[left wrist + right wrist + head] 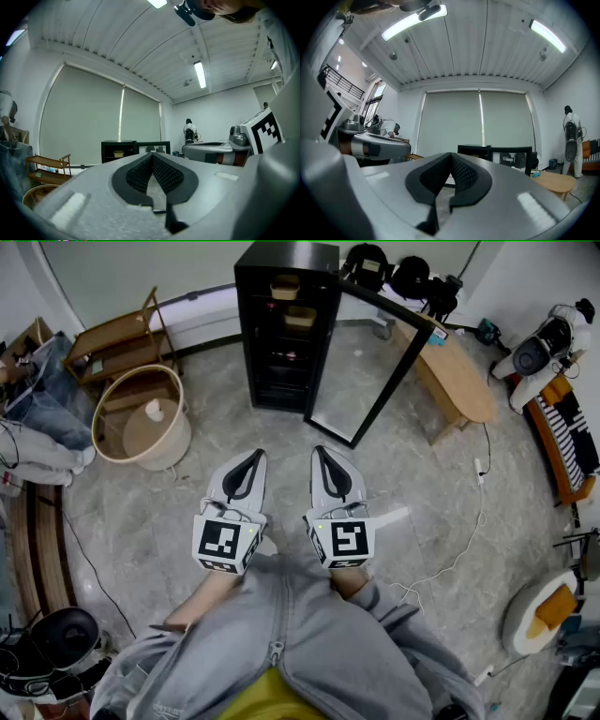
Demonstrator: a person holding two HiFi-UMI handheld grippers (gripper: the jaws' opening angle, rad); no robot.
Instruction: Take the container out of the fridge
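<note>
Edge-cut hoodie (309, 652); murky fridge (281, 352) shelves.

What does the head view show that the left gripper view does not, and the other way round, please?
Only the head view: the wooden bench and the white cable on the floor. Only the left gripper view: the ceiling lights and the window blind. Both: the black fridge with its door open, a container on a shelf inside, and the left claw, shut and empty.
</note>
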